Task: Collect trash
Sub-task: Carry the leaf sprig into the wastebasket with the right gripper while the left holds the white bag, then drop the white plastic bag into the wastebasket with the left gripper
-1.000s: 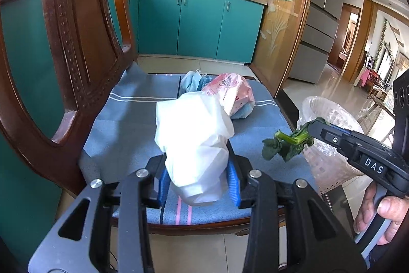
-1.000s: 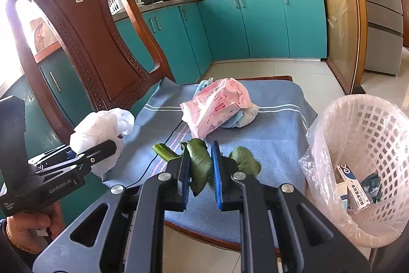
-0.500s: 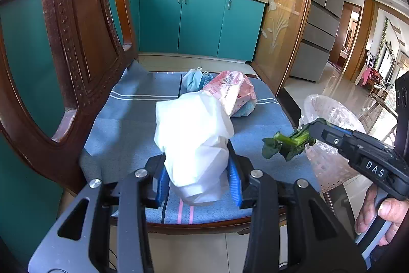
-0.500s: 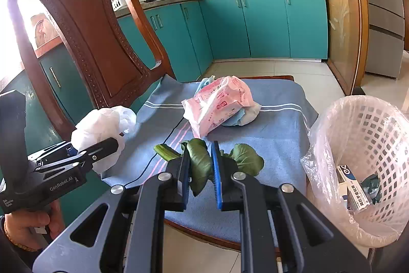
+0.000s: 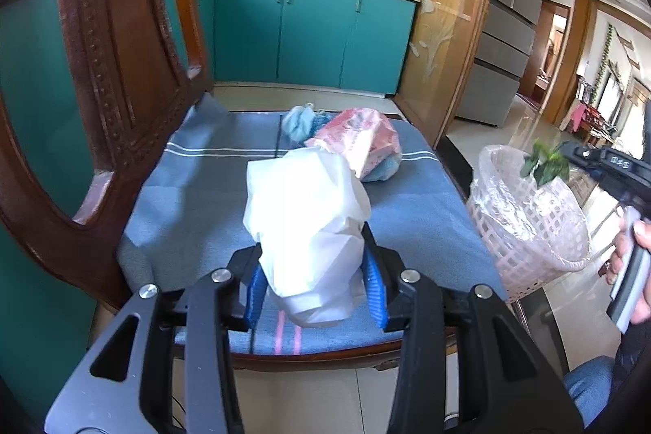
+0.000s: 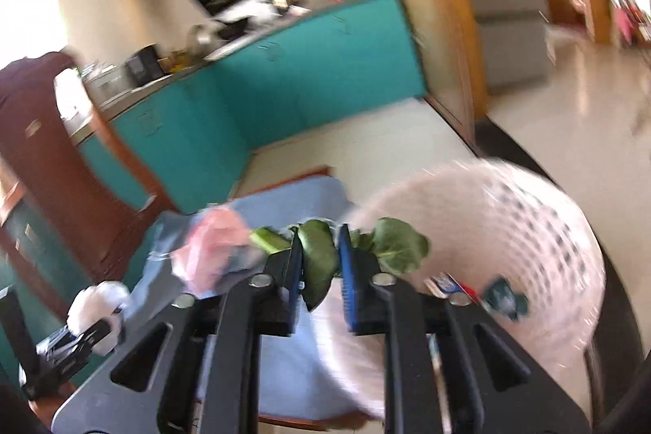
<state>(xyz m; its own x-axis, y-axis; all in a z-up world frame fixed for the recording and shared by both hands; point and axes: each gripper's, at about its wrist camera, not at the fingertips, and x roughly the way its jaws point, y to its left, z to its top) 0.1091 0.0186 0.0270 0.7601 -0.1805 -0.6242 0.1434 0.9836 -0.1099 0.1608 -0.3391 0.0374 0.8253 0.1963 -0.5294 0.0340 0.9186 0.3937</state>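
My left gripper [image 5: 311, 273] is shut on a crumpled white plastic bag [image 5: 305, 226] and holds it above the front of the blue chair cushion [image 5: 195, 190]. My right gripper [image 6: 319, 267] is shut on a green leafy vegetable scrap [image 6: 321, 255], which also shows in the left wrist view [image 5: 543, 165] over the rim of the white lattice trash basket [image 5: 525, 226]. In the blurred right wrist view the basket [image 6: 529, 230] lies just ahead and right of the fingers. A pink wipes pack [image 5: 358, 141] and a blue wad [image 5: 299, 121] lie at the cushion's far side.
The carved wooden chair back [image 5: 101, 68] rises on the left. The basket holds a small carton [image 6: 445, 283] and dark scraps. Teal kitchen cabinets [image 5: 305, 31] stand behind, a wooden glass door [image 5: 439, 27] to the right. Tiled floor surrounds the chair.
My right gripper has swung right with the vegetable scrap, from over the cushion to over the basket rim. My left gripper has kept still with the white bag.
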